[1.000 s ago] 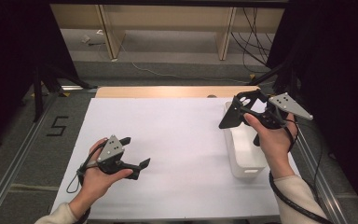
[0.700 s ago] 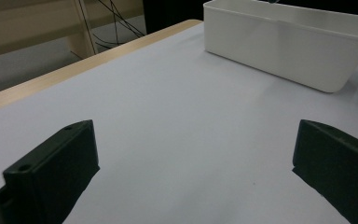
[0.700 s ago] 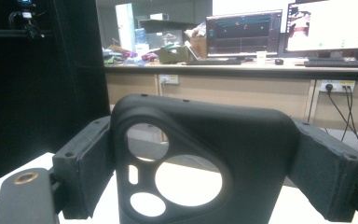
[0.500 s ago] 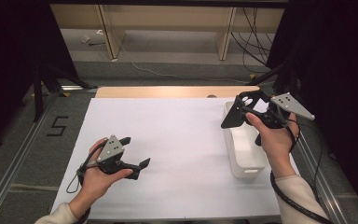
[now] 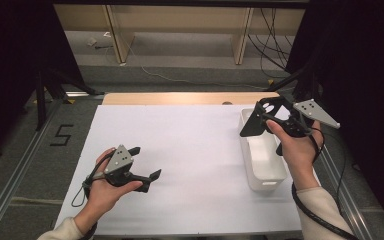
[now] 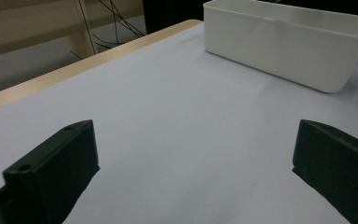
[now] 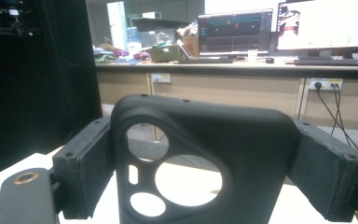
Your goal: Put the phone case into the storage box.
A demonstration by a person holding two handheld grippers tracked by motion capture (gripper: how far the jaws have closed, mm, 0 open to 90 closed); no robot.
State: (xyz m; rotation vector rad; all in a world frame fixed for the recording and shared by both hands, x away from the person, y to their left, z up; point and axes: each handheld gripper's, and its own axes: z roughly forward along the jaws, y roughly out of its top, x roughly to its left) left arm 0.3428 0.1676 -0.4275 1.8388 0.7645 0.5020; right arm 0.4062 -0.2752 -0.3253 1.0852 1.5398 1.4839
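Right gripper view: right tool (image 7: 214,172) clamps black phone case (image 7: 200,140) between its pads.

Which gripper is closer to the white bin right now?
Right. The right gripper hovers above the white bin, gripping a black phone case; the left gripper sits far across the table.
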